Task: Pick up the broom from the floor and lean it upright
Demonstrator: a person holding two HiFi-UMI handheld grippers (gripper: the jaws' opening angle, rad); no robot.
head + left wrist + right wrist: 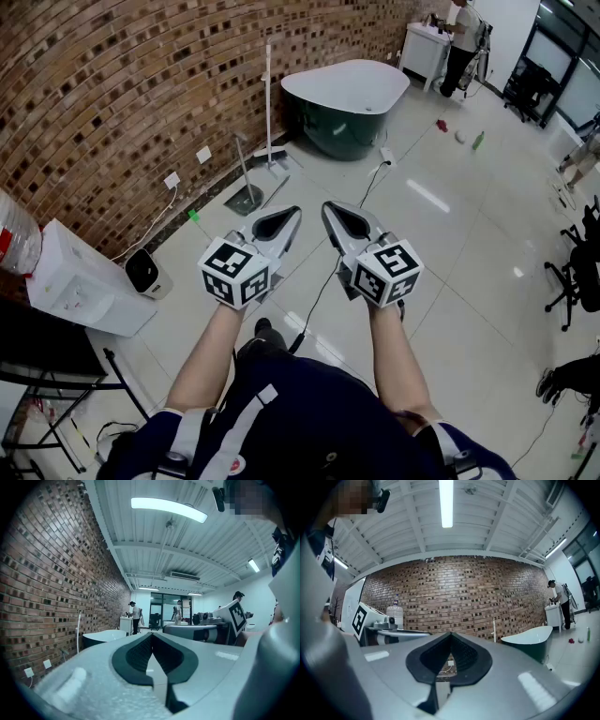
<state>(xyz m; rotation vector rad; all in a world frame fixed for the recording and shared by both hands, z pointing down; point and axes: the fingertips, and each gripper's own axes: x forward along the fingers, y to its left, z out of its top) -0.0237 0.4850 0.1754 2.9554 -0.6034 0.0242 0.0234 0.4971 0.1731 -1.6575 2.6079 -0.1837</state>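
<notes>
The broom [268, 103] has a white handle and stands upright against the brick wall, its head on the floor beside the dark green bathtub [347, 103]. Its handle also shows in the left gripper view [78, 631] and the right gripper view [494, 629]. My left gripper [289, 216] and right gripper [331, 210] are held side by side in front of me, level and well short of the broom. In the left gripper view the left gripper [151, 635] has its jaws together with nothing between them. The right gripper [450, 635] looks the same, shut and empty.
A dustpan [246, 194] with a thin upright handle sits on the floor left of the broom. A black cable [323, 279] runs across the tiles below my grippers. A white box [84, 286] and a small black device [142, 272] stand at the left wall. Office chairs [577, 272] are at the right.
</notes>
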